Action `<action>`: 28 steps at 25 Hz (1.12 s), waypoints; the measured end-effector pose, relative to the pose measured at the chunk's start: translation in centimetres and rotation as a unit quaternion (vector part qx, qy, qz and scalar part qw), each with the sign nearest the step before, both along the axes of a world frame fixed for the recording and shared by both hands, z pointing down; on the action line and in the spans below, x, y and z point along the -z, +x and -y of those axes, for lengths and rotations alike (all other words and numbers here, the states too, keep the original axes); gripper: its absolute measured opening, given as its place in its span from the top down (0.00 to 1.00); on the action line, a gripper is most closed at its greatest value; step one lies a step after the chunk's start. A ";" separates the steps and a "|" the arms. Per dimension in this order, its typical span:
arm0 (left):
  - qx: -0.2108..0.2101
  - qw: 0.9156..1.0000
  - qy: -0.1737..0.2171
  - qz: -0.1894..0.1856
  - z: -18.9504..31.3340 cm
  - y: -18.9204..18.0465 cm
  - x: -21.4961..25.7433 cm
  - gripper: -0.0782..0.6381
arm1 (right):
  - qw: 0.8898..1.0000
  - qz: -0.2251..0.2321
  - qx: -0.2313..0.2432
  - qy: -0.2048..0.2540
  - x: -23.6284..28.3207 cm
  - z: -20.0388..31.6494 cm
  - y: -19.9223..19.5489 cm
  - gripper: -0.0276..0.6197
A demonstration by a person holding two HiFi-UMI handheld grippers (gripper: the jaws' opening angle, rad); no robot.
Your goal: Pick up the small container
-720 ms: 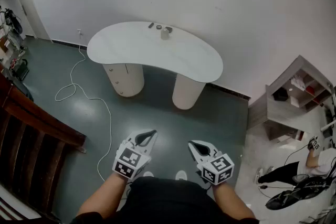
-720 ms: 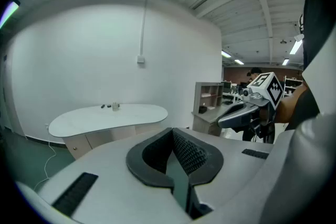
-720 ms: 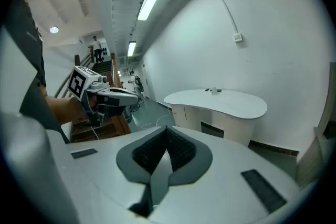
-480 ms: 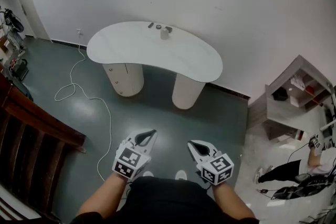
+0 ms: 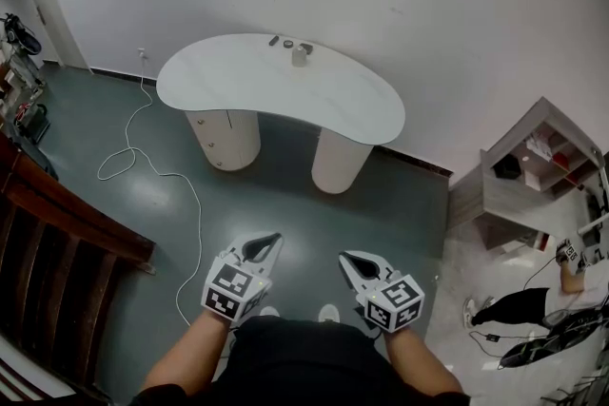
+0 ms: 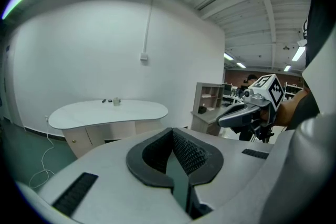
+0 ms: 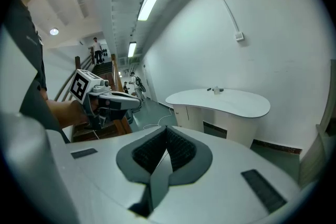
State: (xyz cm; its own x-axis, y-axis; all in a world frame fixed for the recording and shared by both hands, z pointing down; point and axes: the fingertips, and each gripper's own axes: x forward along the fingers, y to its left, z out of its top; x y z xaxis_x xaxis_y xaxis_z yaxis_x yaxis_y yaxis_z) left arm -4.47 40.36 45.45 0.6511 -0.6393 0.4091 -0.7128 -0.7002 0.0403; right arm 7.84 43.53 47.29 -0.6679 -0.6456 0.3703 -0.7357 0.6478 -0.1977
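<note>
Container (image 5: 299, 56): one; hand-held grippers (image 5: 267, 247) (image 5: 354, 263): two

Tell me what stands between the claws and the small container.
Nothing visible: only bare floor, then the bare near side of the table. The small container sits by its far edge, small dark items beside it.

Lab workspace (loose floor cable (image 5: 200, 222), open shelving (image 5: 533, 168)).
</note>
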 end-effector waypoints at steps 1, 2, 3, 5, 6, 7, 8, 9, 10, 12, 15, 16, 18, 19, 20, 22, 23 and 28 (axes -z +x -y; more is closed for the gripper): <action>-0.001 1.000 0.000 0.002 -0.1 -0.3 -0.2 0.87 | 1.000 0.000 0.000 0.001 0.0 0.0 -0.2 0.96; -0.002 1.000 0.001 0.003 -0.2 -0.6 -0.3 0.87 | 1.000 0.001 0.000 0.002 -0.1 0.1 -0.6 0.96; -0.002 1.000 0.001 0.005 -0.2 -1.0 -0.4 0.87 | 1.000 0.002 -0.001 0.002 0.0 0.1 -1.0 0.97; -0.003 1.000 0.004 0.008 0.0 -2.0 -0.4 0.87 | 1.000 0.004 0.001 0.004 0.0 0.4 -2.0 0.96; -0.003 1.000 0.005 0.010 0.1 -2.5 -0.3 0.87 | 1.000 0.005 0.002 0.004 0.1 0.5 -2.5 0.97; -0.003 1.000 0.007 0.012 0.3 -3.0 -0.3 0.87 | 1.000 0.005 0.002 0.005 0.2 0.6 -3.1 0.97; -0.004 1.000 0.009 0.014 0.4 -3.6 -0.2 0.87 | 1.000 0.006 0.003 0.005 0.3 0.7 -3.6 0.97; -0.004 1.000 0.011 0.015 0.4 -4.1 -0.1 0.87 | 1.000 0.007 0.003 0.005 0.3 0.8 -4.2 0.97; -0.006 1.000 0.013 0.015 0.5 -4.7 0.0 0.87 | 1.000 0.007 0.003 0.006 0.3 0.9 -4.8 0.97; -0.009 1.000 0.017 0.018 0.6 -5.8 0.1 0.87 | 1.000 0.008 0.004 0.007 0.5 1.0 -6.1 0.97; -0.013 0.999 0.018 0.023 0.6 -7.4 0.0 0.87 | 1.000 0.010 0.005 0.011 0.9 1.1 -7.8 0.97; -0.014 0.999 0.018 0.023 0.6 -7.9 0.0 0.87 | 1.000 0.009 0.004 0.011 1.0 1.0 -8.3 0.97; -0.016 0.999 0.019 0.022 0.6 -8.7 0.1 0.87 | 1.000 0.008 0.002 0.012 1.2 1.1 -9.0 0.97; -0.017 0.999 0.020 0.021 0.7 -9.0 0.1 0.87 | 1.000 0.008 0.000 0.012 1.2 1.2 -9.2 0.97; -0.017 0.999 0.020 0.020 0.8 -9.3 0.0 0.87 | 1.000 0.008 -0.002 0.010 1.0 1.2 -9.4 0.96; -0.019 1.000 0.017 0.019 0.8 -9.7 -0.4 0.87 | 1.000 0.012 -0.006 0.002 0.7 1.4 -9.7 0.97; -0.021 1.000 0.015 0.018 0.8 -9.7 -0.6 0.87 | 1.000 0.014 -0.008 -0.002 0.6 1.5 -9.8 0.97; -0.024 1.000 0.013 0.016 1.7 -9.9 -1.0 0.87 | 1.000 0.018 -0.015 -0.004 0.3 2.7 -9.9 0.97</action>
State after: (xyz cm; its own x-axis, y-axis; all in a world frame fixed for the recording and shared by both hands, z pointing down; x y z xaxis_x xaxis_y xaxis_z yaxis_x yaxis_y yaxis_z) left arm -14.34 38.68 46.45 0.6674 -0.6189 0.4141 -0.6796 -0.7335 -0.0009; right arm -2.10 40.80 46.95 -0.6613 -0.6628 0.3513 -0.7471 0.6241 -0.2290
